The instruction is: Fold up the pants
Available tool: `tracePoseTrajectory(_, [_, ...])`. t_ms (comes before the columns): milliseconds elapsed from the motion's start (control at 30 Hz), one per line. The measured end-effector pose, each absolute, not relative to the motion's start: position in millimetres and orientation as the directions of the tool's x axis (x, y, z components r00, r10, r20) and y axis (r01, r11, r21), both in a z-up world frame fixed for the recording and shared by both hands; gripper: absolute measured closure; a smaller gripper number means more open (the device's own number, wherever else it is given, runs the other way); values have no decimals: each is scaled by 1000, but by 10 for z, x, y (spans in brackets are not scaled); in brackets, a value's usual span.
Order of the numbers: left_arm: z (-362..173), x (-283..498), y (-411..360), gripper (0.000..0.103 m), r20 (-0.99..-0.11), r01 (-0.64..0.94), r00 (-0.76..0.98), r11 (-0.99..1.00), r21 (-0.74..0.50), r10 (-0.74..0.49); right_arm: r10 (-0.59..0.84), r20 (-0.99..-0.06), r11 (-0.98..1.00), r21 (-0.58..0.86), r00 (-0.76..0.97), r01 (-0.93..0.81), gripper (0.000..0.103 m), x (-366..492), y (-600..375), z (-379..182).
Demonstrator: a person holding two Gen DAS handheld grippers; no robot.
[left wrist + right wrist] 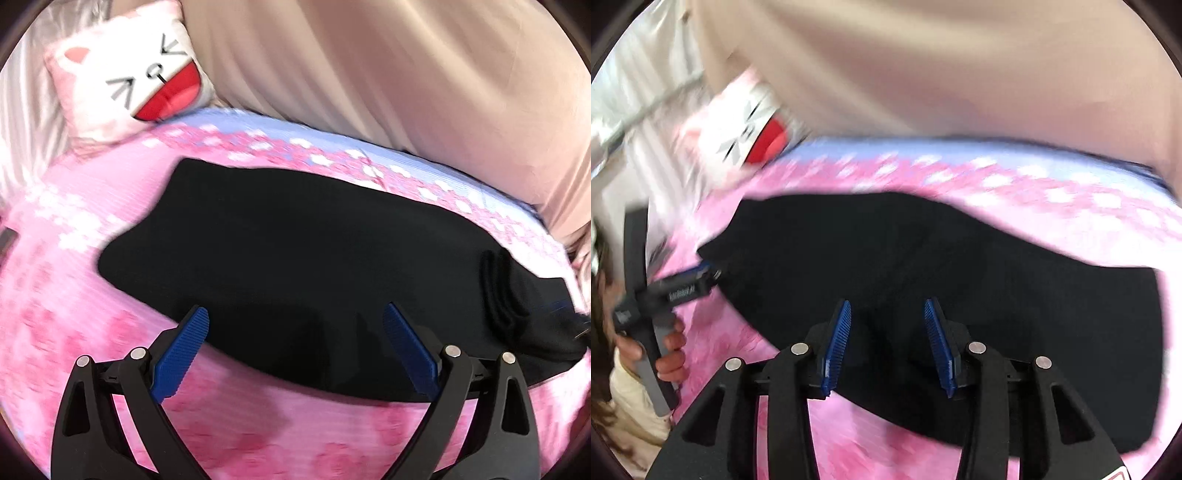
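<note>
the left gripper [295,332] sits nearest in its own view, its blue pads [184,354] spread wide with nothing between them, hanging over the near edge of the black pants [295,251]. the right gripper [886,336] shows its pads [836,347] partly apart, not pressing on cloth, also above the near edge of the pants [923,266]. in the right wrist view a hand [661,354] at the left edge holds the other gripper's handle, its tip at the left end of the garment. the pants lie flat across the middle of the pink flowered bedspread [92,295], with a bunched fold [517,295] at their right end. beyond them, at the far left corner, leans a cat-face cushion [133,77], and along the far edge hangs a beige curtain [406,74].
</note>
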State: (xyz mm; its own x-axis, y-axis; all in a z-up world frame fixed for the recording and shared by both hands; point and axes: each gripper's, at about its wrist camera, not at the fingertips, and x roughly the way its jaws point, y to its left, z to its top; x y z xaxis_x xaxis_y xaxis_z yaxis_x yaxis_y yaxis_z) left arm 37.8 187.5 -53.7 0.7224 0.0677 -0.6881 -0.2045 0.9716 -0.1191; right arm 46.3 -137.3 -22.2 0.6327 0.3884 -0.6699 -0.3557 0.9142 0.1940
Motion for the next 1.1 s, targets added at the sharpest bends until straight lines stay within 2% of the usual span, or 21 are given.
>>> tracePoseTrajectory(33, [-520,360,1887,10,-684,-215,724,971,-106,86,351,-655,934,198,669,-296,62,408,-1600,-167])
tracePoseTrajectory(100, [-492,364,1879,10,-682,-213,726,971,-107,84,257,-630,965,204,733,-163,73,313,-2066,-116])
tracePoseTrajectory(133, [-476,374,1849,10,-681,-201,729,973,-110,74,216,-633,972,208,744,-106,99,282,-2251,-128])
tracePoseTrajectory(167, [-458,390,1805,10,-679,-190,731,976,-110,66,166,-661,979,202,732,-39,102,278,-2457,-179])
tracePoseTrajectory(333, [-406,549,1372,10,-689,-134,721,990,-34,74,97,-788,980,182,608,79,103,457,-2778,-765])
tracePoseTrajectory(433, [-381,572,1203,9,-700,-121,709,993,3,88,123,-749,973,221,651,71,102,406,-2752,-630])
tracePoseTrajectory(467, [-381,570,1185,6,-704,-126,704,992,4,92,121,-738,974,216,664,63,102,395,-2742,-581])
tracePoseTrajectory(500, [-386,575,1187,5,-708,-134,700,991,4,97,111,-734,978,199,670,56,101,420,-2704,-568])
tracePoseTrajectory(567, [-406,595,1209,5,-719,-154,686,988,6,112,37,-798,990,110,602,84,103,581,-2644,-696])
tracePoseTrajectory(733, [-386,561,1226,5,-725,-191,669,981,45,164,30,-783,994,86,621,61,99,662,-2404,-521])
tracePoseTrajectory(1100, [-385,568,1191,5,-737,-238,637,967,93,228,-130,-792,988,-152,596,14,99,929,-1849,-588])
